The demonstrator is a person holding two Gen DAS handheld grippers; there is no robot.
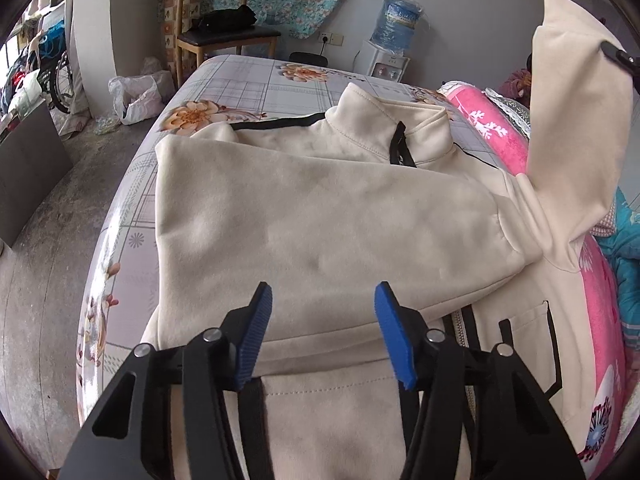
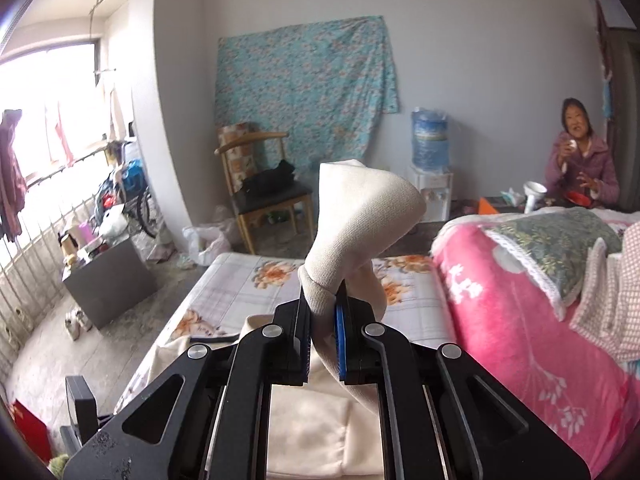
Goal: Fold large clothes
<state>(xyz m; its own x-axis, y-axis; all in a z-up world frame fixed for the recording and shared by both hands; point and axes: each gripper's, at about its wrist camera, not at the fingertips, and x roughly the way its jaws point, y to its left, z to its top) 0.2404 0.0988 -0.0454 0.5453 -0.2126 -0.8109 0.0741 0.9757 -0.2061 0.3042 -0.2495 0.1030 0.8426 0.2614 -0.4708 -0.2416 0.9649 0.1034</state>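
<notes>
A cream zip jacket [image 1: 320, 216] with black trim lies on the floral bed sheet [image 1: 248, 88], collar at the far end, its left sleeve folded across the chest. My left gripper [image 1: 323, 332] is open and empty, hovering above the jacket's hem. The jacket's right sleeve [image 1: 576, 128] is lifted high at the right of the left wrist view. My right gripper [image 2: 323, 322] is shut on that sleeve's cuff end [image 2: 360, 208], held well above the bed; the jacket body [image 2: 312, 420] shows below it.
A pink blanket [image 2: 512, 320] and pillows are piled along the bed's right side. A wooden chair [image 2: 264, 196], a water dispenser [image 2: 430, 152] and plastic bags stand beyond the bed's far end. A person [image 2: 580, 156] sits at the far right. A grey cabinet [image 2: 108, 276] stands left.
</notes>
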